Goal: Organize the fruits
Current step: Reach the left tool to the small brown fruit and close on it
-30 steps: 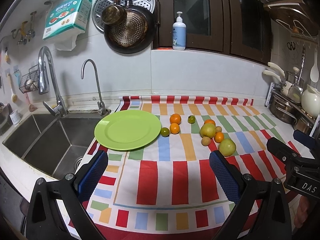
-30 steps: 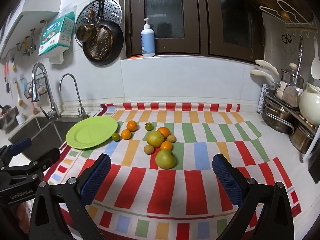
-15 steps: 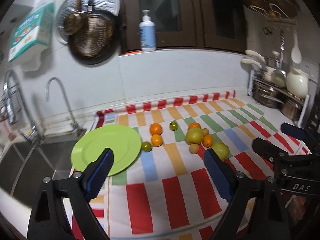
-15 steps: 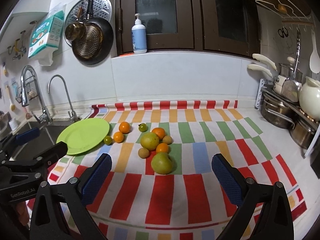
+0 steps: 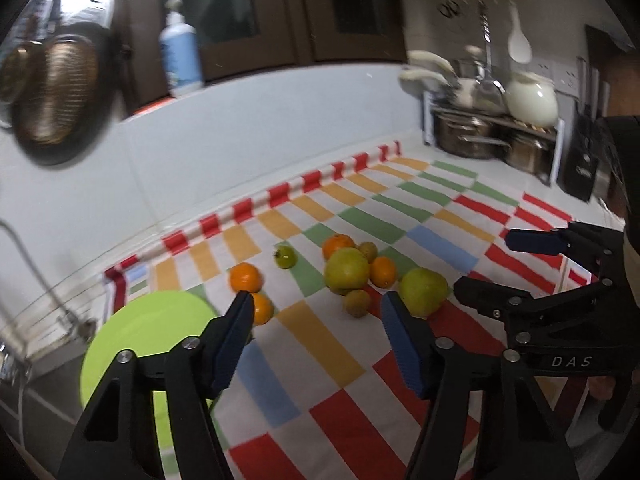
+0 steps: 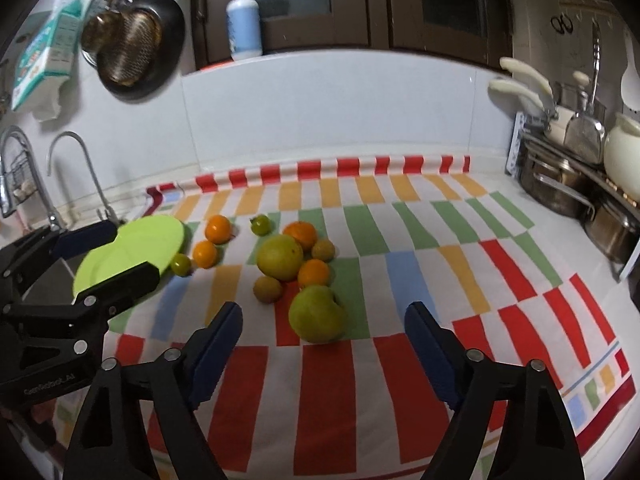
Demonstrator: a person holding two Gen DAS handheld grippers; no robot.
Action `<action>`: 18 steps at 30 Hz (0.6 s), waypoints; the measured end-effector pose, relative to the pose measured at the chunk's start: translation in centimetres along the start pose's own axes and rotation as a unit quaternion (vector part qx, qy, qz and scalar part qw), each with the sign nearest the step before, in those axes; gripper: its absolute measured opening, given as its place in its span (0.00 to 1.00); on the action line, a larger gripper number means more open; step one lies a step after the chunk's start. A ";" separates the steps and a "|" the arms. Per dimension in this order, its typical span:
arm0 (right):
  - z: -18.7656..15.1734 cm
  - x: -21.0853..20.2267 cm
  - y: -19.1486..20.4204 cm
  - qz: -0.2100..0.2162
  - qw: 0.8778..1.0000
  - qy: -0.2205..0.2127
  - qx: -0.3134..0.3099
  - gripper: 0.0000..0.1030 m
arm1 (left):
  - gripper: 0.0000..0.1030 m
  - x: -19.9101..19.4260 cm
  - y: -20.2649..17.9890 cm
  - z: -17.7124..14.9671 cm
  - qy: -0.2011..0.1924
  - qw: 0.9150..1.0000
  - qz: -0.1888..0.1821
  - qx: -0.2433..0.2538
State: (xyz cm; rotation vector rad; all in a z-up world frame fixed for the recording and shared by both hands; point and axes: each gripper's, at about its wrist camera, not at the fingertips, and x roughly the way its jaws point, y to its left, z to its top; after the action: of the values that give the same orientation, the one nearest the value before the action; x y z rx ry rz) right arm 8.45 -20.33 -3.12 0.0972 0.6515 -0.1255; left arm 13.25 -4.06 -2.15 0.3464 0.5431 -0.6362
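Several fruits lie on a striped cloth point(image 6: 400, 280): a big green pear-like fruit point(image 6: 318, 314), a large yellow-green citrus point(image 6: 279, 257), several small oranges point(image 6: 218, 229), small green tomatoes point(image 6: 260, 225) and brownish kiwis point(image 6: 267, 289). A green plate point(image 6: 132, 252) lies empty at the left by the sink. My right gripper point(image 6: 322, 344) is open, just short of the pear-like fruit. My left gripper point(image 5: 316, 332) is open above the cloth, facing the fruit cluster point(image 5: 346, 272); the plate point(image 5: 148, 344) lies behind its left finger.
A sink with faucets point(image 6: 80, 168) lies left of the plate. A rack with pots and a white kettle point(image 6: 576, 160) stands at the right. A pan point(image 6: 132, 52) hangs on the wall and a soap bottle point(image 6: 243, 20) stands on the ledge.
Both grippers have moved forward toward the fruits. The left gripper has swung to the right and its jaws stand narrower. No fruit has moved.
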 end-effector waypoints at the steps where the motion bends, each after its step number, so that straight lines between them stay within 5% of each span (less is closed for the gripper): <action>1: 0.0 0.5 0.0 -0.003 1.000 0.008 0.002 0.79 | 0.59 0.6 0.1 0.0 0.004 1.000 -0.012 0.006; 8: -0.2 3.5 0.3 -0.016 0.999 0.045 0.002 0.75 | 0.44 5.4 0.8 -0.3 0.044 0.996 -0.070 0.030; 18: -0.6 7.1 0.5 -0.013 0.996 0.091 0.000 0.70 | 0.42 9.6 0.4 -0.6 0.076 0.987 -0.127 0.059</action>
State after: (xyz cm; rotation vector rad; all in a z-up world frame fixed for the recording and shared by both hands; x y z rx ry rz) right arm 13.71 -20.35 -7.88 0.1000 0.8348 -0.1432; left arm 19.80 -7.94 -8.13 0.4448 0.7046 -0.8952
